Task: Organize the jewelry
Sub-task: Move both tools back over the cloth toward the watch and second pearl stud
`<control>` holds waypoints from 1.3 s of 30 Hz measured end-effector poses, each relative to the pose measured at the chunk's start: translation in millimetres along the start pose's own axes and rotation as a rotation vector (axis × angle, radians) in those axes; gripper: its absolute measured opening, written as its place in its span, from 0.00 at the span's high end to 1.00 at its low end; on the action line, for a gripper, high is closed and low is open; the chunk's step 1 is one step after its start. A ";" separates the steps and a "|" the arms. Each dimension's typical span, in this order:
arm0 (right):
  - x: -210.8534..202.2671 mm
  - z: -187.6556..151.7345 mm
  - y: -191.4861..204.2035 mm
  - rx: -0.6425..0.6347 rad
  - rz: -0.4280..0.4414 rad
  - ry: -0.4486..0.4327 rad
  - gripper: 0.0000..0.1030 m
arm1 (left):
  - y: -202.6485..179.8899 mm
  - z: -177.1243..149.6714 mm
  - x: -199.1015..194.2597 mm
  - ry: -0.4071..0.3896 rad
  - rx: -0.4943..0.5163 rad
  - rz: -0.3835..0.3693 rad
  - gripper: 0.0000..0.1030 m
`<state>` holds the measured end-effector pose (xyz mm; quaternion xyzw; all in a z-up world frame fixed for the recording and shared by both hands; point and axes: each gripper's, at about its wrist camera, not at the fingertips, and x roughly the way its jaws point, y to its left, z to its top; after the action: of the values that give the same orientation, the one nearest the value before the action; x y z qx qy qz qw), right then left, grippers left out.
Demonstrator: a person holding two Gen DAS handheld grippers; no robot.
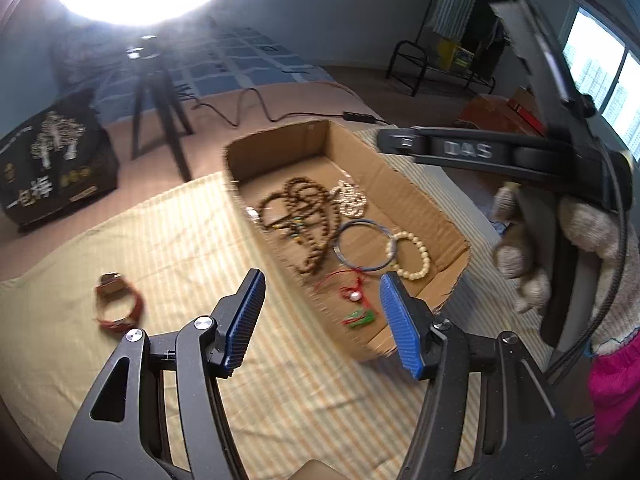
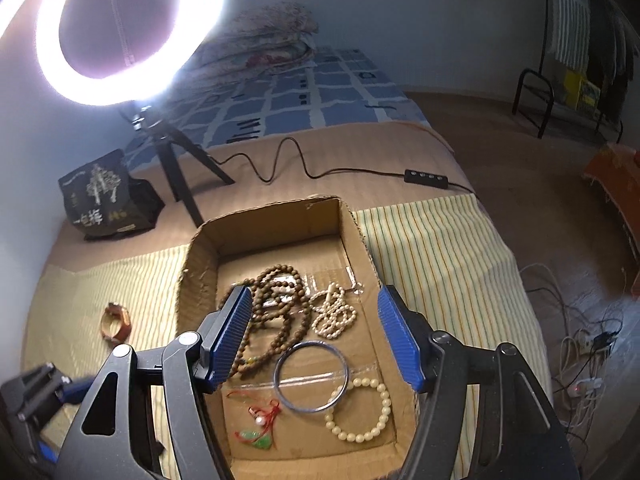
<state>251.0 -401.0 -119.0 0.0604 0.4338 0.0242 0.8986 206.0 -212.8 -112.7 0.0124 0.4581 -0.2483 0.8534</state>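
A shallow cardboard box (image 1: 404, 184) (image 2: 200, 264) sits on a striped cloth. In it lie brown bead strands (image 1: 304, 208) (image 2: 280, 308), a white bead string (image 1: 352, 198) (image 2: 334, 316), a blue bangle (image 1: 364, 248) (image 2: 310, 376), a cream bead bracelet (image 1: 412, 256) (image 2: 360, 408) and a red cord with a green pendant (image 1: 356, 304) (image 2: 256, 424). A brown bracelet (image 1: 118, 304) (image 2: 116, 320) lies on the cloth left of the box. My left gripper (image 1: 322, 300) is open and empty above the box's near left side. My right gripper (image 2: 314, 320) is open and empty over the box.
A ring light on a tripod (image 2: 132, 28) stands behind the box, its cable and switch (image 2: 426, 176) trailing right. A black printed bag (image 1: 52, 168) (image 2: 104, 196) stands back left. The bed's right edge drops to a floor with cables (image 2: 580, 344).
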 end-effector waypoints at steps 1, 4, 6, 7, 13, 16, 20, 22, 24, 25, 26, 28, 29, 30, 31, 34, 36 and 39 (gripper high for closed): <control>-5.2 -1.1 2.1 -0.003 0.003 -0.008 0.37 | 4.4 -0.7 -3.9 -0.001 -0.005 0.006 0.40; -19.6 -5.0 6.7 0.006 0.030 -0.026 0.37 | 23.2 -5.0 -20.4 -0.003 -0.019 0.028 0.40; -28.8 -7.7 11.2 0.006 0.045 -0.038 0.37 | 34.1 -7.6 -30.3 -0.011 -0.022 0.048 0.40; -33.0 -9.2 14.4 0.003 0.051 -0.045 0.37 | 40.3 -9.4 -35.0 -0.014 -0.026 0.055 0.40; -46.5 -17.3 41.2 -0.038 0.092 -0.058 0.37 | 82.0 -26.8 -68.6 -0.044 -0.087 0.094 0.40; -48.5 -20.7 60.8 -0.066 0.125 -0.054 0.37 | 100.2 -37.6 -79.9 -0.049 -0.109 0.121 0.40; -46.0 -23.8 84.9 -0.104 0.162 -0.044 0.37 | 121.4 -56.3 -88.7 -0.043 -0.145 0.145 0.41; -41.7 -24.6 98.2 -0.127 0.176 -0.038 0.37 | 127.9 -67.7 -89.7 -0.032 -0.148 0.153 0.41; -37.4 -25.6 106.9 -0.140 0.185 -0.030 0.37 | 130.4 -77.8 -89.4 -0.021 -0.144 0.160 0.41; -33.8 -26.0 112.3 -0.145 0.193 -0.023 0.37 | 131.6 -83.2 -89.1 -0.016 -0.143 0.162 0.41; -30.3 -26.1 116.8 -0.150 0.199 -0.015 0.37 | 132.7 -89.3 -88.0 -0.010 -0.144 0.159 0.41; -23.7 -26.8 125.4 -0.158 0.214 -0.003 0.37 | 133.9 -98.3 -84.9 0.000 -0.146 0.151 0.41; -20.2 -28.0 129.9 -0.163 0.222 0.006 0.37 | 134.5 -103.5 -82.5 0.006 -0.146 0.147 0.42; -18.2 -29.9 133.3 -0.167 0.227 0.013 0.37 | 134.1 -108.5 -80.1 0.012 -0.146 0.137 0.45; -14.8 -31.6 137.5 -0.174 0.234 0.023 0.37 | 133.1 -110.6 -78.4 0.020 -0.142 0.132 0.53; -5.9 -38.3 149.0 -0.203 0.242 0.048 0.37 | 125.0 -122.4 -70.2 0.038 -0.104 0.117 0.57; -1.0 -41.4 154.5 -0.226 0.244 0.062 0.37 | 118.6 -130.2 -63.4 0.057 -0.074 0.111 0.66; 6.8 -43.2 161.5 -0.246 0.233 0.071 0.37 | 111.5 -138.7 -52.9 0.073 -0.044 0.108 0.67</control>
<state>222.9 -236.4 -130.0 -0.0013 0.4490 0.1833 0.8745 122.7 -58.7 -174.5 0.0274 0.4929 -0.1910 0.8484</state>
